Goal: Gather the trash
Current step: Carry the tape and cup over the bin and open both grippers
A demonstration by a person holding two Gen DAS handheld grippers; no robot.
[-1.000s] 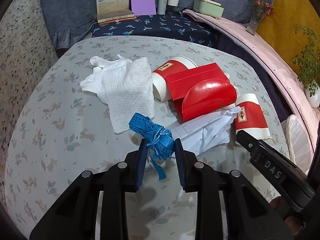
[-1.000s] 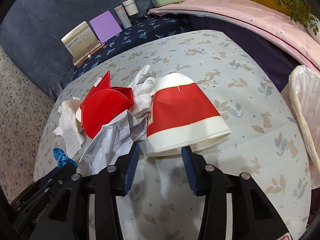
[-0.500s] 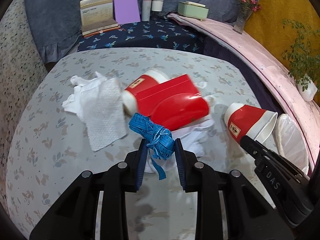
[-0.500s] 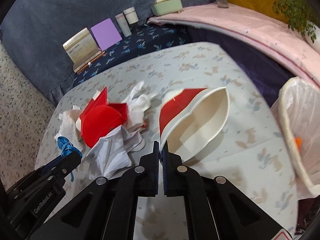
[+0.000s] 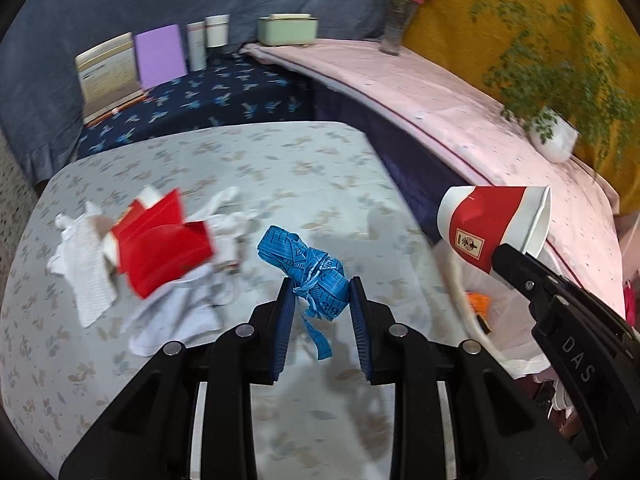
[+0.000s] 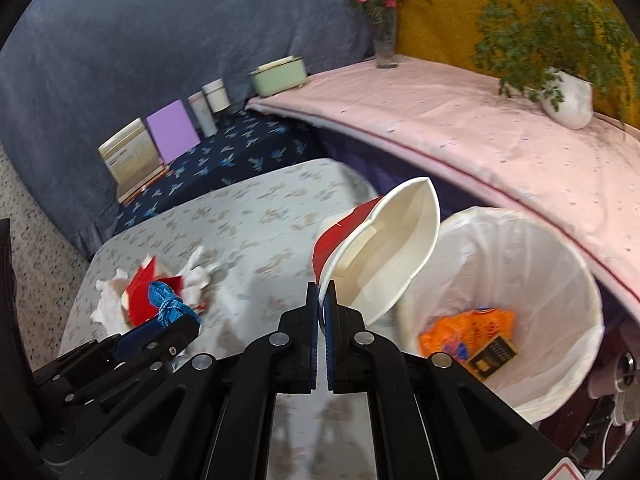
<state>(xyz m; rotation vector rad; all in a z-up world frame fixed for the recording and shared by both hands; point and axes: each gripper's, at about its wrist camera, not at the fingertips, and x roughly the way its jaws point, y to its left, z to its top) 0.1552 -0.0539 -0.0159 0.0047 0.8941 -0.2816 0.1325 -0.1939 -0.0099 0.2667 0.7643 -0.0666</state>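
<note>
Beside lined bin (image 6: 520,264), pinched cup (image 6: 384,252), table (image 5: 248,160) litter behind.

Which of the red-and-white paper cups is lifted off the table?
The paper cup pinched by its rim in the right gripper, near the lined bin; the other cup lies under the red box.

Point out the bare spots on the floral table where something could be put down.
The floral table is bare along its far side toward the navy cloth, and along the near edge. The left-middle is crowded: red box, white towel, crumpled paper.
</note>
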